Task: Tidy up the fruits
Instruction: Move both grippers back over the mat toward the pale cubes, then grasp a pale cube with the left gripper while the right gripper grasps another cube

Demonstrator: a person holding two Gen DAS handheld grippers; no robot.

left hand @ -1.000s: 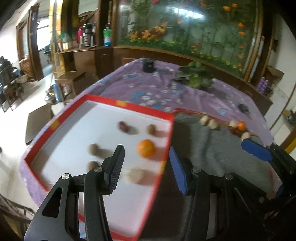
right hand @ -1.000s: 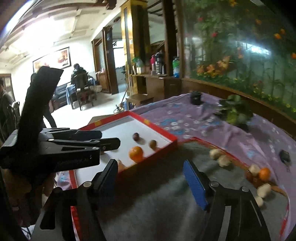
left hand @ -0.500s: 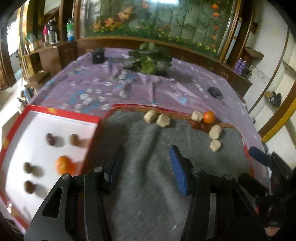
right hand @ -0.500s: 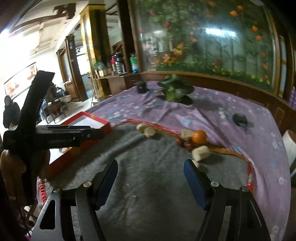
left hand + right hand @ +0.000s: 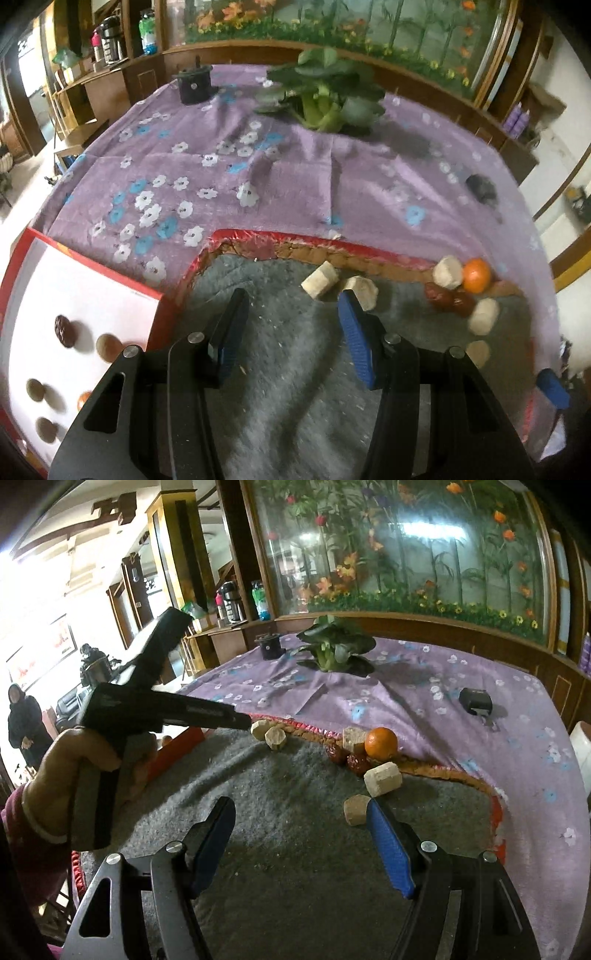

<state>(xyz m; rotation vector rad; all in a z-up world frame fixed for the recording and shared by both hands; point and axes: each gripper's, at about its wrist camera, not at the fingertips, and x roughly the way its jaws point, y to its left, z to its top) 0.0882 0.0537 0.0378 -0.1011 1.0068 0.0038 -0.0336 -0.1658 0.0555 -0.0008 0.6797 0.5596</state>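
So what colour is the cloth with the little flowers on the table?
Purple cloth, white and blue flowers; left wrist view shows it best.

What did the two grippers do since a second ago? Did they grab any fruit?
Both swung away from the white tray toward the fruit pile on the grey cloth. The left gripper and right gripper grabbed nothing and stayed open. The orange and other pieces lie where they were.

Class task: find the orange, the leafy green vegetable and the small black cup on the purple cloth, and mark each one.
orange (image 5: 381, 743), right wrist view, middle of its peel.
leafy green vegetable (image 5: 334, 646), right wrist view, centre of the leaves.
small black cup (image 5: 194, 85), left wrist view, on its side wall.
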